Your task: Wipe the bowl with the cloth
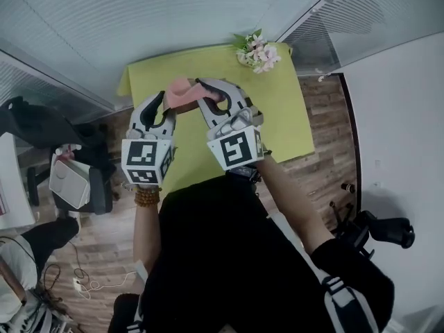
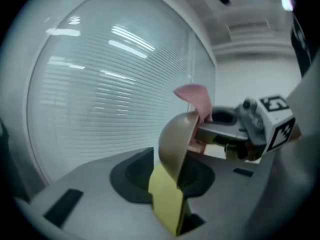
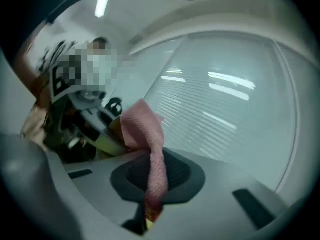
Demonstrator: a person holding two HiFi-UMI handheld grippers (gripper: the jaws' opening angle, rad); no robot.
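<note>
A beige bowl [image 2: 175, 141] hangs on edge above the yellow-green table [image 1: 277, 109]. Its lower rim dips between the jaws of my left gripper [image 2: 167, 189], which stand apart with table showing in the gap. I see no pad pressing on the bowl. A pink cloth [image 2: 195, 96] is draped over the bowl's upper rim. My right gripper [image 3: 150, 209] is shut on that cloth [image 3: 150, 144], which runs up out of its jaws. In the head view the cloth [image 1: 180, 92] sits between the left gripper [image 1: 164, 103] and the right gripper [image 1: 211, 92]; the bowl is hidden there.
A bunch of pale flowers [image 1: 258, 53] lies at the table's far right corner. Glass walls with blinds close in behind the table. A chair and a white box [image 1: 69, 179] stand on the wooden floor to the left.
</note>
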